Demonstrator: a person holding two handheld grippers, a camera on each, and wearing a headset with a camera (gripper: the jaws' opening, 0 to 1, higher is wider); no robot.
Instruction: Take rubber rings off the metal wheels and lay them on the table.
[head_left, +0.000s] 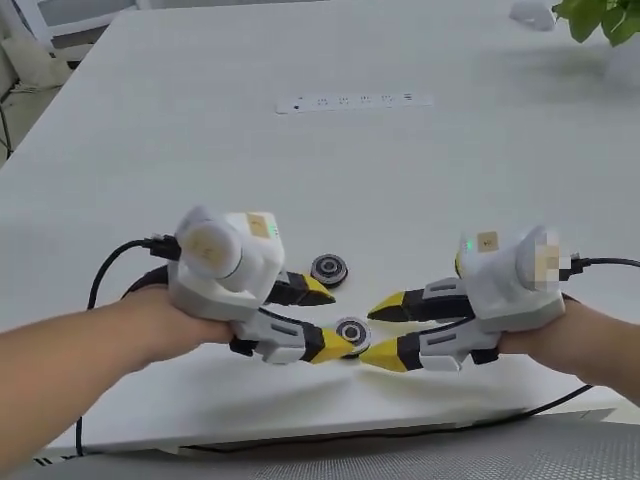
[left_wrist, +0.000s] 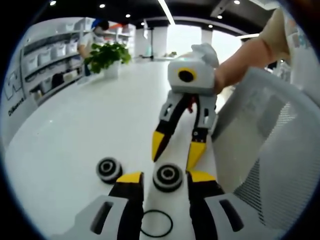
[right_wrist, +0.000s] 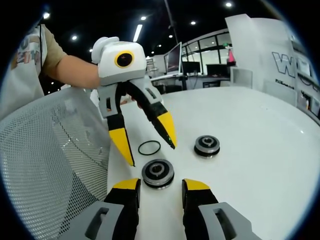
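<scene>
On the white table (head_left: 450, 150) the two claws meet nose to nose at the nearer metal wheel (head_left: 352, 332). The left gripper (head_left: 333, 315) has its jaws well apart, with that wheel lying flat between the yellow tips; I cannot tell whether either tip touches it. The right gripper (head_left: 380, 330) faces in from the wheel's other side, jaws likewise spread and gripping nothing, its lower tip just beside the wheel. A second metal wheel (head_left: 329, 269) lies near the first, on the side away from the person. One loose rubber ring (left_wrist: 156, 223) lies flat on the table on the left gripper's side of the nearer wheel, between that gripper's jaws. Far beyond the wheel, shelves (left_wrist: 55, 55) carry white bins; what is in them I cannot see. A board (right_wrist: 287, 65) past the wheel shows large letters "WO"; the rest is cut off.
</scene>
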